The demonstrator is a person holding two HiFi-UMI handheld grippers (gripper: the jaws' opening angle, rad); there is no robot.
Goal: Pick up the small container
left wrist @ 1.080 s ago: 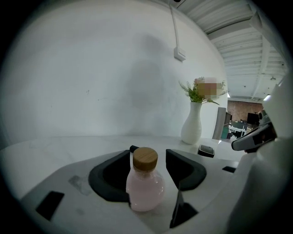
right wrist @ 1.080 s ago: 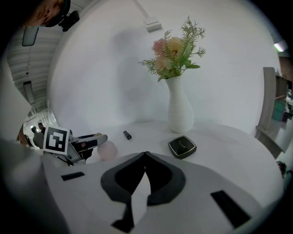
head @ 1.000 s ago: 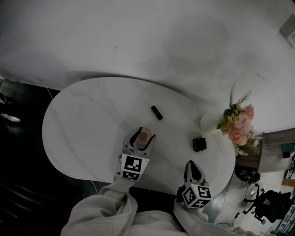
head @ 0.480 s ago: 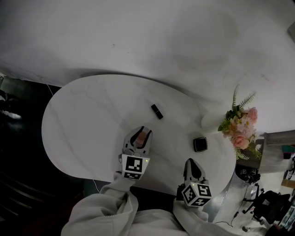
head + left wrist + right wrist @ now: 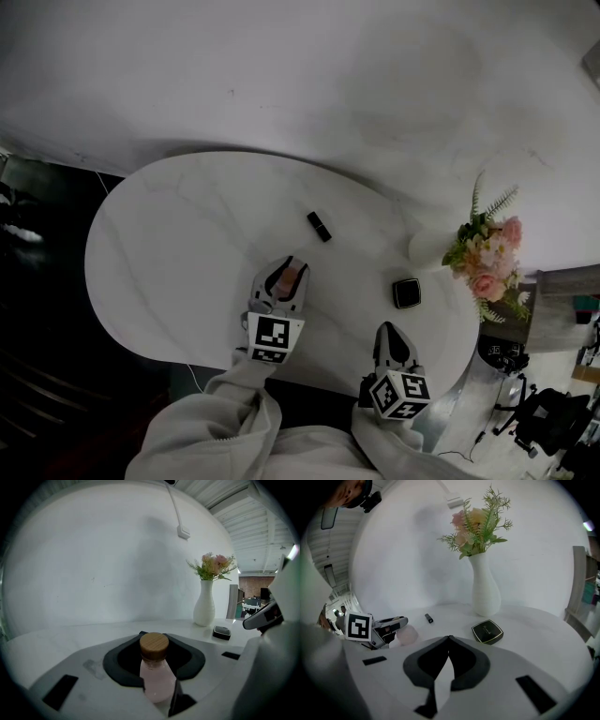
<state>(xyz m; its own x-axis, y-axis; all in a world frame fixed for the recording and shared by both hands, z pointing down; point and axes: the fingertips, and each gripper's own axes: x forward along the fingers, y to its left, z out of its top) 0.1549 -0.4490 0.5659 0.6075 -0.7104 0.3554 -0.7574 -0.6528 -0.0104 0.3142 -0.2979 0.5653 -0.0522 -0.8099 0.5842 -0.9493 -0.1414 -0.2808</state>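
Your left gripper (image 5: 290, 266) has its jaws closed on the small container (image 5: 155, 679). It is a pale pink bottle that stands upright in the middle of the gap, with its wooden cap (image 5: 154, 645) rising above the dark pads. Both pads press against its sides (whether its base rests on the white table (image 5: 173, 234) cannot be made out).

Your right gripper (image 5: 449, 638) has its jaws brought together, tips meeting, with nothing between them. Ahead of those jaws and a little to the right lies a black square case (image 5: 487, 631), flat on the table. Farther on past the case stands a white vase (image 5: 485, 592) holding pink flowers (image 5: 472, 524). Ahead and to the left of the right jaws lies a small black stick (image 5: 429, 618), well apart from the case. Your left gripper, with the bottle in it, sits off to the left of them.
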